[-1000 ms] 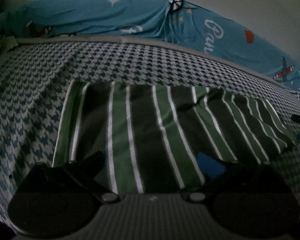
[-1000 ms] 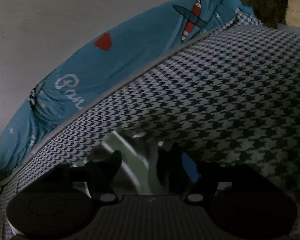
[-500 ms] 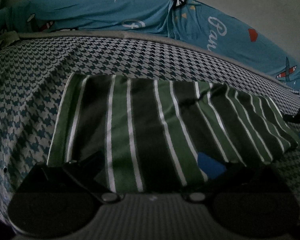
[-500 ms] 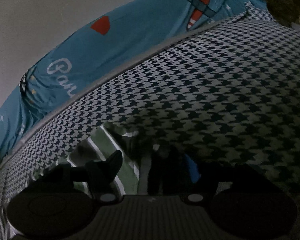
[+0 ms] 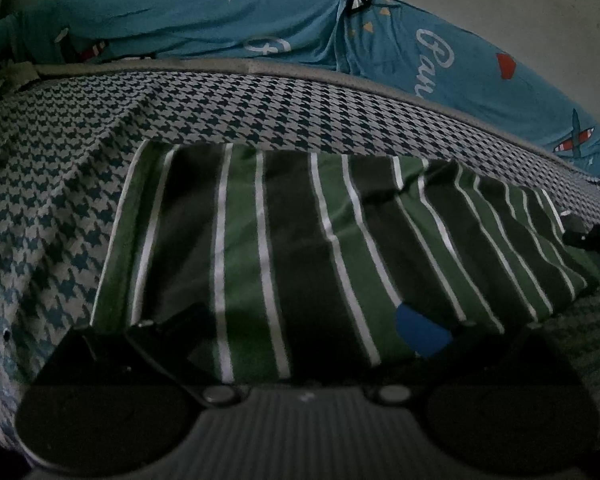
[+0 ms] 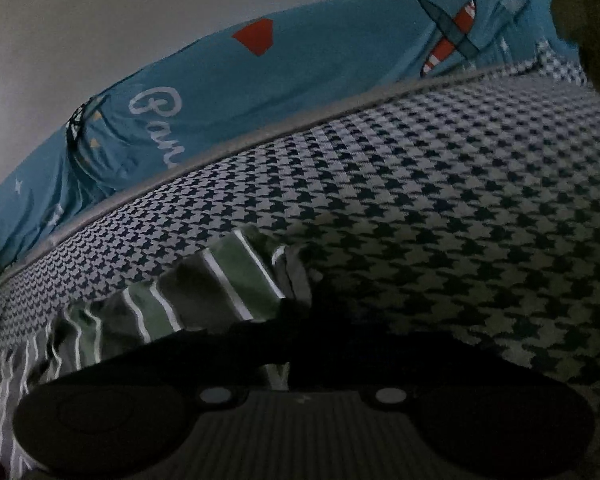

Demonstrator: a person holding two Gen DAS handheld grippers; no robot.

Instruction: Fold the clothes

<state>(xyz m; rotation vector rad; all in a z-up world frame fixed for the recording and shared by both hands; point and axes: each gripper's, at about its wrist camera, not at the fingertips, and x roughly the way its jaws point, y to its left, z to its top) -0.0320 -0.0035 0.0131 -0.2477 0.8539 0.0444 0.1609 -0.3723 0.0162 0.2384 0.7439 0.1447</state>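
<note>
A green striped garment (image 5: 300, 260) with white lines lies folded flat on the houndstooth sheet. My left gripper (image 5: 300, 332) is open over its near edge, the dark finger (image 5: 176, 324) and the blue pad (image 5: 423, 332) far apart with cloth lying between them. At the garment's right corner the tip of my right gripper (image 5: 587, 236) shows. In the right wrist view that corner (image 6: 228, 276) bunches up and my right gripper (image 6: 300, 320) is closing its jaws on it, the dark fingers together with cloth pinched between them.
The houndstooth sheet (image 5: 60, 160) covers the bed on all sides of the garment. A blue printed cloth (image 5: 260, 20) runs along the far wall behind a grey mattress edge (image 6: 339, 116). A dark object (image 6: 587, 20) sits at the sheet's far right corner.
The right gripper's fingers, apart a moment ago, have come together on the garment's corner as it moved in and rolled. The left gripper has kept still.
</note>
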